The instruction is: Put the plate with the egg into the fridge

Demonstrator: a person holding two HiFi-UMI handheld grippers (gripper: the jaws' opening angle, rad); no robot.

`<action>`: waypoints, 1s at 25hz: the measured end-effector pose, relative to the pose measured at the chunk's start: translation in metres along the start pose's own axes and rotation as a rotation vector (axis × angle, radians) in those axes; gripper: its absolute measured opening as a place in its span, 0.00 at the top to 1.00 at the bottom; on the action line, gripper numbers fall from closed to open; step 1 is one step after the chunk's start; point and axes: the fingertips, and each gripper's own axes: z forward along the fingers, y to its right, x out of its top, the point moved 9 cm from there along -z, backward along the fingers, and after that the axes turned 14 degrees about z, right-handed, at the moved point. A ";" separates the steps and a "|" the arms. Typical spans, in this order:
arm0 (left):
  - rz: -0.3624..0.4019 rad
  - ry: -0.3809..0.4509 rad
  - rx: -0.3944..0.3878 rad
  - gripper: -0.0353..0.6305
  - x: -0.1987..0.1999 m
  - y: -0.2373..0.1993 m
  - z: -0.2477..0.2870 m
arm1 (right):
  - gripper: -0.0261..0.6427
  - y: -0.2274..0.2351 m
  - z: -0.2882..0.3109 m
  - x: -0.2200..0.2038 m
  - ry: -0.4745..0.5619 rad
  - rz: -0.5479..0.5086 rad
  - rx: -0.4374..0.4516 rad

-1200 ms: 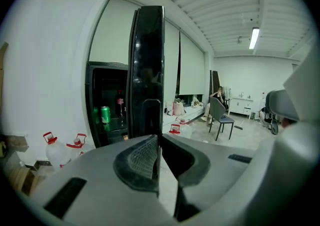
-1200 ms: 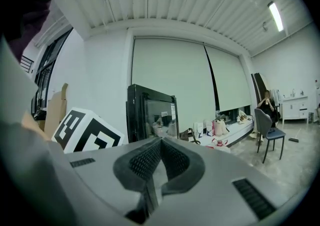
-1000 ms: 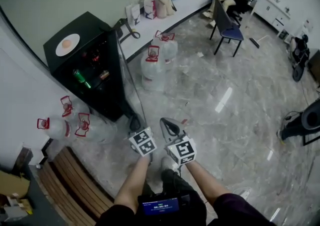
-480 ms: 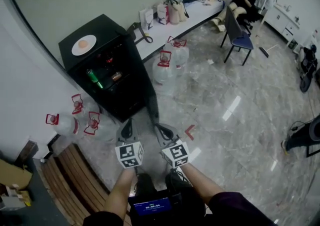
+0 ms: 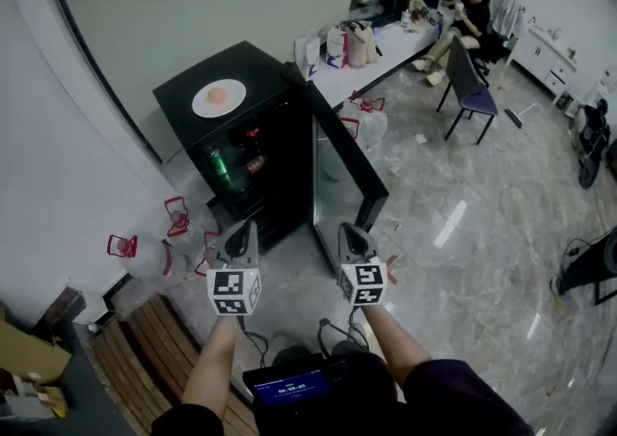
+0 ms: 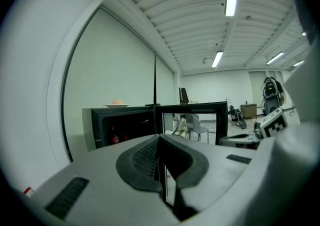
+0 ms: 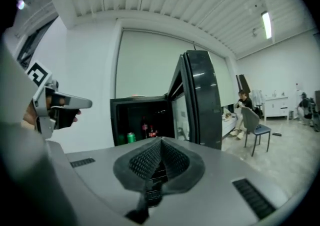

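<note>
The white plate [image 5: 219, 97] with the egg [image 5: 219, 95] lies on top of the black fridge [image 5: 198, 87], which stands against the wall. Its glass door [image 5: 342, 174] is swung open to the right. Inside the fridge are a green can [image 5: 220, 166] and red bottles [image 5: 253, 138]. My left gripper [image 5: 241, 233] and right gripper [image 5: 350, 232] hover side by side in front of the fridge, apart from it, both shut and empty. In the left gripper view the plate [image 6: 117, 105] shows beyond the left gripper [image 6: 160, 139]. The right gripper [image 7: 161, 142] faces the fridge's open inside [image 7: 142, 122].
Water jugs with red handles [image 5: 174, 230] stand on the floor left of the fridge, and more jugs [image 5: 371, 123] stand behind the door. A wooden bench [image 5: 145, 347] lies at lower left. Far back are a table with bags [image 5: 352, 48], a chair [image 5: 474, 77] and a seated person [image 5: 465, 5].
The fridge door now stands wide open to the right. Both grippers have come up from near the door's lower edge and moved apart, the left one going left. The fridge looks nearer.
</note>
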 end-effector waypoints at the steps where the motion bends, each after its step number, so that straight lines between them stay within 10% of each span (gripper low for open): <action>1: 0.014 0.012 -0.019 0.93 0.001 -0.011 -0.001 | 0.95 0.003 0.002 0.002 0.022 0.001 -0.039; 11: 0.081 0.096 -0.096 0.93 0.047 -0.151 0.033 | 0.95 -0.084 0.027 0.035 0.117 -0.055 0.003; 25: 0.479 0.188 -0.139 0.93 0.064 -0.267 0.122 | 0.95 -0.159 0.213 0.129 0.214 -0.181 0.252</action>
